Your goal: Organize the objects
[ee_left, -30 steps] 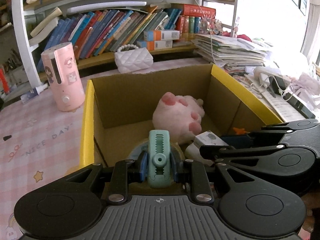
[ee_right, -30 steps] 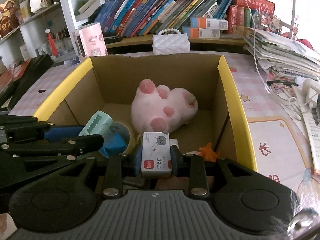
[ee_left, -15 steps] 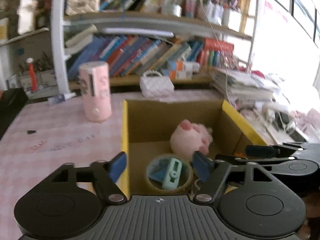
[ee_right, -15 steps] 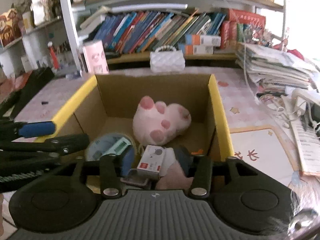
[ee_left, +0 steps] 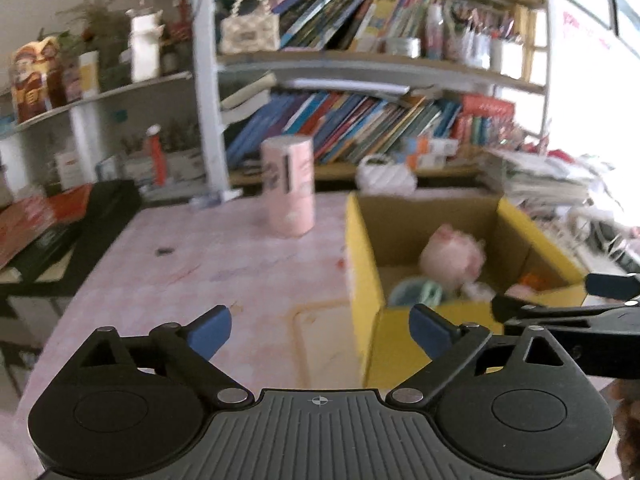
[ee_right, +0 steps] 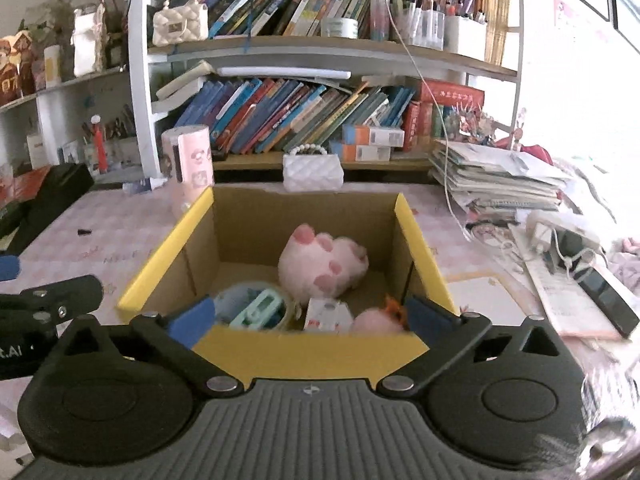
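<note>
The cardboard box (ee_right: 304, 348) is seen just ahead of the right hand-held gripper (ee_right: 306, 318), jaws just spread and empty; the mint clip (ee_right: 262, 308) lies inside; the left hand-held gripper (ee_left: 320, 330), likewise just spread and empty, is offset over the worktop (ee_left: 224, 264).

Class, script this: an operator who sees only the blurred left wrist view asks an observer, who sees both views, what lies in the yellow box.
Operator: What is the teal blur in the box?
Observer: A mint clip, lying inside a tape ring.
Operator: And the white smudge next to the plush?
Observer: A small white carton with a red patch, lying near the front wall.
</note>
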Action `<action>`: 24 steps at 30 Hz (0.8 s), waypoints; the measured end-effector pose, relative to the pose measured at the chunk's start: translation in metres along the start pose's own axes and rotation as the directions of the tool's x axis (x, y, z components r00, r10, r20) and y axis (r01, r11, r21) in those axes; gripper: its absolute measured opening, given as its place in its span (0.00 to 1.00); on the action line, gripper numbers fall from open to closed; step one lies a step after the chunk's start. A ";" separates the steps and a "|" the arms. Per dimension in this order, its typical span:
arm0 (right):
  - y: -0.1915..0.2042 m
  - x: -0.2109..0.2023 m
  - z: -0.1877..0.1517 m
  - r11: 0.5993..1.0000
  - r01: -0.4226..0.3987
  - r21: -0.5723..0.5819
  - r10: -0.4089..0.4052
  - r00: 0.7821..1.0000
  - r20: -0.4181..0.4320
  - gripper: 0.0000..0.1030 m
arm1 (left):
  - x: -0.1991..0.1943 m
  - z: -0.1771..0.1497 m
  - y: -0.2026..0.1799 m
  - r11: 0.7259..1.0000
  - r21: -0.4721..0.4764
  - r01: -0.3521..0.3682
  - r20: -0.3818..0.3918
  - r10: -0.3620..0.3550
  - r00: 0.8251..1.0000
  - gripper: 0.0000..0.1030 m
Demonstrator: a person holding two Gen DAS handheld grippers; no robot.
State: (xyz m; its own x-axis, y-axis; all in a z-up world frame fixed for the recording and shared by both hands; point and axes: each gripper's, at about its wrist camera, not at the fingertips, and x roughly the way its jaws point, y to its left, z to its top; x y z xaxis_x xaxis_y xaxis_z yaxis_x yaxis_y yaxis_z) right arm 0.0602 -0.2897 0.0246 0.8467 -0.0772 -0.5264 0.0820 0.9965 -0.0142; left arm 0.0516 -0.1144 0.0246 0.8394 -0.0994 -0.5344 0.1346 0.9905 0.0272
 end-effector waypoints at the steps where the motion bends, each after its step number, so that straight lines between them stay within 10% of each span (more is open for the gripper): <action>1: 0.004 -0.003 -0.004 1.000 0.002 0.000 -0.002 1.000 -0.011 1.00 | -0.003 -0.004 0.004 1.000 -0.003 -0.010 -0.007 0.010 1.000 0.97; 24: 0.059 -0.060 -0.059 1.000 -0.009 0.002 0.009 0.992 -0.124 1.00 | -0.055 -0.059 0.048 0.998 -0.041 -0.055 -0.112 0.050 0.992 0.99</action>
State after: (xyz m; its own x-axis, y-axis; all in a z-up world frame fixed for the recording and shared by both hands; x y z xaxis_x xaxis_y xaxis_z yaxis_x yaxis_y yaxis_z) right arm -0.0166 -0.2246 0.0053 0.7758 -0.0635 -0.6278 0.0753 0.9971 -0.0078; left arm -0.0192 -0.0561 0.0052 0.7807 -0.0388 -0.6237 0.0668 0.9975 0.0217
